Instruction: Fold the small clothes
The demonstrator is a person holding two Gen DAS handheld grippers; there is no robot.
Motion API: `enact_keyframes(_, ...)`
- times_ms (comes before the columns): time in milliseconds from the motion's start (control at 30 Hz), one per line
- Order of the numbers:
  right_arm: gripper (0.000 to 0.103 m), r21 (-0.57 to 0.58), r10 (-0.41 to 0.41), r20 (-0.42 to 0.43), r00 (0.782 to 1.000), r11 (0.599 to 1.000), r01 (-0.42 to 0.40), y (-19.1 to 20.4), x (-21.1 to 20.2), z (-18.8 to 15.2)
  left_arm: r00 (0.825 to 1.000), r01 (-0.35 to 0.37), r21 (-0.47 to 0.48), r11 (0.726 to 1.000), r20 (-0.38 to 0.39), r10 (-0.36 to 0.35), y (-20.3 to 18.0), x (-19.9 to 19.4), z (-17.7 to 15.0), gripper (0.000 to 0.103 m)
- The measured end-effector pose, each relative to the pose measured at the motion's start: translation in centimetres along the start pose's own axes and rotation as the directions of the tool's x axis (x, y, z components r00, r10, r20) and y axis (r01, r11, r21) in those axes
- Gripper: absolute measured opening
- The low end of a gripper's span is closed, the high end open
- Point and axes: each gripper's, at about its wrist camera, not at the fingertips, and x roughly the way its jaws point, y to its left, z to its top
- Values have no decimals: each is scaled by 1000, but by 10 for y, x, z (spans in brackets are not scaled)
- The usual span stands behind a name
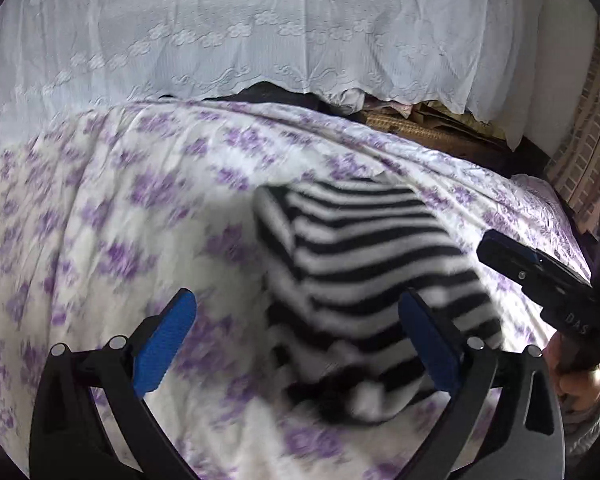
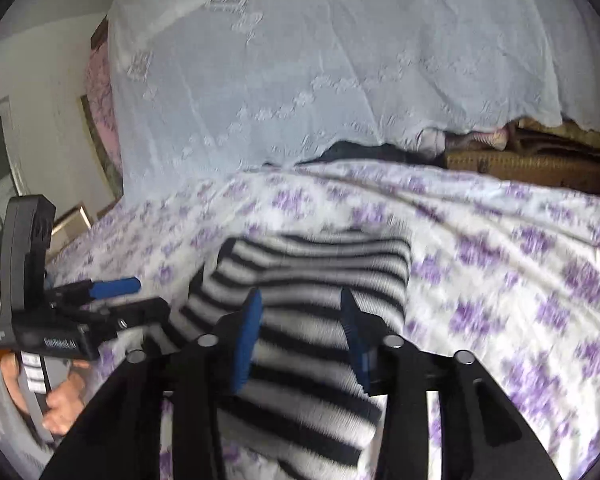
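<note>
Striped garment [image 1: 364, 280], folded, on floral bed sheet [image 1: 100, 220]. Left hand-held gripper [image 1: 296, 344]: wide open, empty. Right hand-held gripper [image 2: 300, 336]: parted, empty above the garment.

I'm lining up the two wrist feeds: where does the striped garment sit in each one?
Left wrist view: the striped garment lies right of centre, by the right finger of the open left gripper.
Right wrist view: the striped garment is at centre bottom, running between the fingers of the open right gripper.
Shared landmark: the white lace cover behind the purple-flowered bedsheet.
</note>
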Motion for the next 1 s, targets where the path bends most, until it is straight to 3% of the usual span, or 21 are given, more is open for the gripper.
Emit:
enact_keyframes(67, 42, 33, 3, -22, 1000, 999, -2, -7, 9, 6, 999, -10, -1, 1000, -40, 10, -6, 19, 11, 99)
enact_keyframes(167, 42, 83, 13, -160, 987, 997, 0, -26, 50, -6, 983, -49, 2, 999, -174, 48, -2, 67, 4, 99)
enact_keyframes(200, 42, 83, 22, -158, 987, 996, -9, -31, 58, -14, 977, -27, -17, 999, -211, 23, 5, 84, -5, 99)
enact_keyframes(333, 46, 82, 46, -127, 991, 996, -35, -32, 45, -9, 978, 81, -107, 991, -184, -100, 23, 70, 0, 99)
enact_keyframes(367, 62, 111, 79, -106, 991, 992, -67, -35, 38, -7, 973, 133, -139, 981, -167, -156, 29, 64, -1, 99)
enact_keyframes(400, 76, 147, 112, -85, 990, 984, -99, -41, 29, -4, 965, 173, -166, 971, -166, -201, 34, 63, -1, 99)
enact_keyframes(433, 78, 171, 127, -75, 989, 979, -113, -46, 23, -2, 950, 227, -211, 951, -167, -264, 42, 63, -2, 99)
enact_keyframes(533, 82, 249, 189, -84, 978, 955, -164, -67, 15, 2, 918, 310, -300, 902, -153, -366, 58, 67, -3, 99)
enact_keyframes(633, 82, 406, 292, -115, 949, 886, -224, -93, 23, -12, 895, 364, -319, 875, -141, -424, 57, 64, -5, 98)
enact_keyframes(733, 82, 516, 368, -138, 919, 819, -251, -106, 35, -26, 845, 455, -319, 831, -139, -516, 49, 61, -7, 98)
enact_keyframes(767, 82, 547, 397, -138, 908, 794, -264, -108, 40, -31, 836, 468, -313, 826, -146, -529, 45, 62, -7, 98)
enact_keyframes(800, 82, 569, 422, -135, 897, 774, -278, -109, 43, -34, 836, 465, -299, 833, -161, -524, 40, 62, -7, 98)
enact_keyframes(867, 82, 584, 450, -132, 883, 755, -298, -107, 46, -37, 858, 405, -263, 875, -222, -464, 31, 73, -10, 98)
enact_keyframes(933, 83, 572, 449, -144, 882, 765, -296, -102, 49, -38, 870, 355, -240, 904, -269, -413, 25, 81, -13, 99)
enact_keyframes(1000, 84, 561, 444, -160, 882, 776, -289, -99, 53, -38, 876, 344, -223, 912, -275, -397, 20, 80, -13, 99)
